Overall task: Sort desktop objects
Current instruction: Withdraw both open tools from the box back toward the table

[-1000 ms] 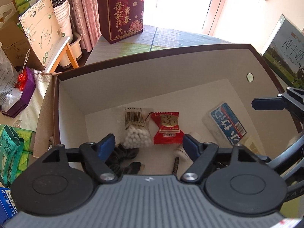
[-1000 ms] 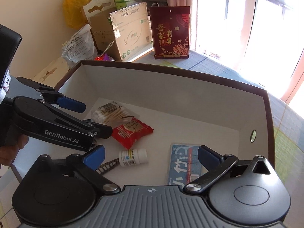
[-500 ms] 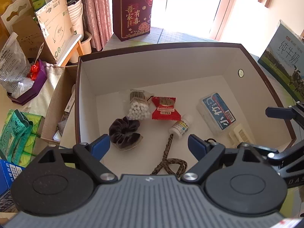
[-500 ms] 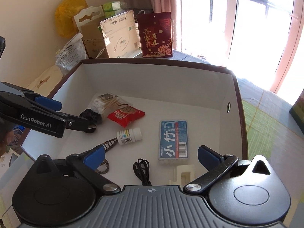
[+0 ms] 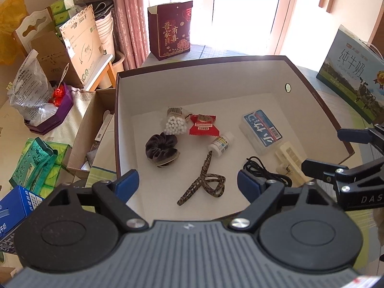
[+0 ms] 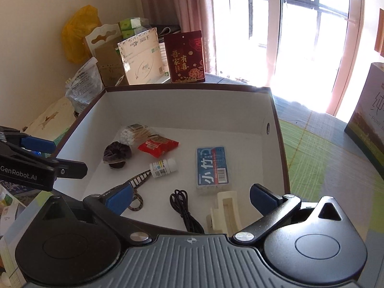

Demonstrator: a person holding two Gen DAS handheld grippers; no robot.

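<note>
One box (image 5: 319, 100) holds eight things, one of each: a swab pack (image 5: 174, 122), a red sachet (image 5: 202, 126), a scrunchie (image 5: 162, 147), a bottle (image 5: 220, 144), a patterned band (image 5: 204, 182), a blue case (image 5: 261, 129), a black cable (image 5: 264, 170) and a cream clip (image 5: 290, 159). The left tongs (image 5: 188, 182) gape wide and empty, with the band between the tips and the scrunchie just ahead. The right tongs (image 6: 192, 195) are also wide and empty, with the cable and clip between their tips and the case just ahead.
</note>
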